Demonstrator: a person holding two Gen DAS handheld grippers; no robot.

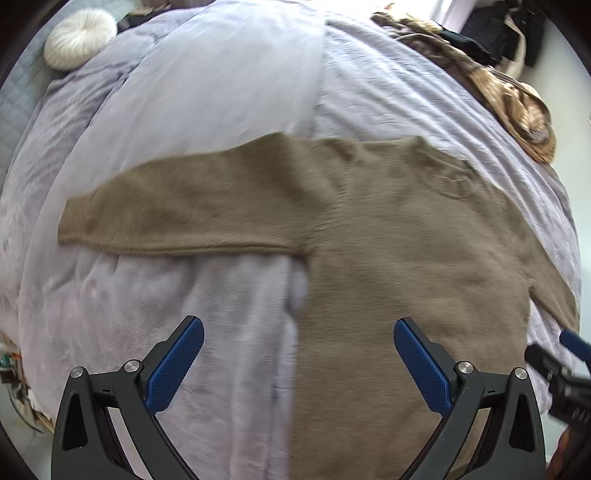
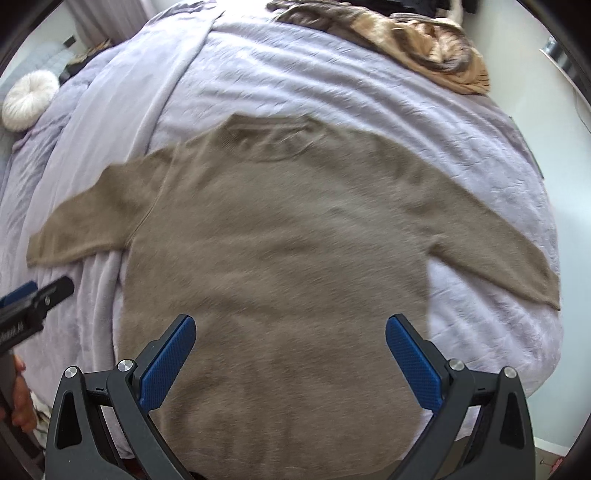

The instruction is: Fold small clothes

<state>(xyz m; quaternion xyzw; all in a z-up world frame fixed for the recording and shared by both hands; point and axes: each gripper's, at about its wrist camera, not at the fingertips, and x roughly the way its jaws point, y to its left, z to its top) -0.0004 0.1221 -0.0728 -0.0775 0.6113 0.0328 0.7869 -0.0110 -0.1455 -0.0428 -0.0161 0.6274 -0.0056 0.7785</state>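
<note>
A taupe knit sweater (image 2: 280,236) lies flat on a lilac bed cover (image 2: 332,74), neck away from me and both sleeves spread out to the sides. In the left wrist view the sweater (image 1: 388,240) fills the right half, its left sleeve (image 1: 177,210) stretched to the left. My left gripper (image 1: 298,330) is open and empty above the sweater's lower left edge. My right gripper (image 2: 290,326) is open and empty above the sweater's lower body. Each gripper shows at the edge of the other's view, the right one (image 1: 561,369) and the left one (image 2: 33,302).
A round white cushion (image 1: 79,38) sits at the far left of the bed. A crumpled brown and tan garment (image 2: 424,44) lies at the far right corner. Dark clothes (image 1: 491,33) are piled beyond the bed. The lilac cover (image 1: 229,92) is wrinkled around the sweater.
</note>
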